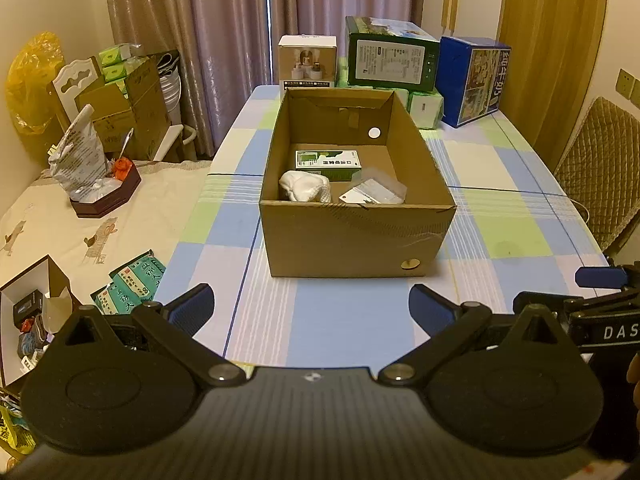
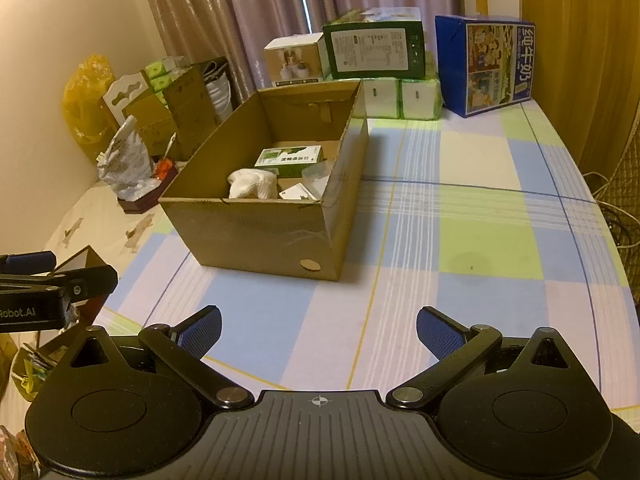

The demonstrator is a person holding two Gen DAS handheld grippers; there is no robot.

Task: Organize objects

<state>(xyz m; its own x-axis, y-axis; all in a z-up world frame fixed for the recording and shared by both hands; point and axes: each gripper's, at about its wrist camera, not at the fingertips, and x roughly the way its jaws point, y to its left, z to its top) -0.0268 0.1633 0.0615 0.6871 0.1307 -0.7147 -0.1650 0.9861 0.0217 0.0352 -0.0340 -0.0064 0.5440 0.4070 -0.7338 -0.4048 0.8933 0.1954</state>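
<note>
An open cardboard box (image 1: 352, 236) (image 2: 256, 228) stands on the checked tablecloth. Inside lie a green and white carton (image 1: 328, 160) (image 2: 290, 157), a white cloth bundle (image 1: 306, 187) (image 2: 252, 184) and a clear plastic packet with a white card (image 1: 374, 192) (image 2: 304, 190). My left gripper (image 1: 312, 308) hovers open over the table in front of the box, nothing between its fingers. My right gripper (image 2: 318, 330) is open too, empty, in front of the box and to its right. The right gripper shows at the right edge of the left wrist view (image 1: 600, 280); the left gripper shows at the left edge of the right wrist view (image 2: 40, 280).
At the table's far end stand a white box (image 1: 307, 60), a green box (image 1: 390, 58), a blue milk carton (image 1: 474, 78) and green tissue packs (image 1: 426, 108). A side surface on the left holds a dark tray with bags (image 1: 104, 196), green sachets (image 1: 132, 284) and an open box (image 1: 24, 312). A quilted chair (image 1: 600, 176) stands right.
</note>
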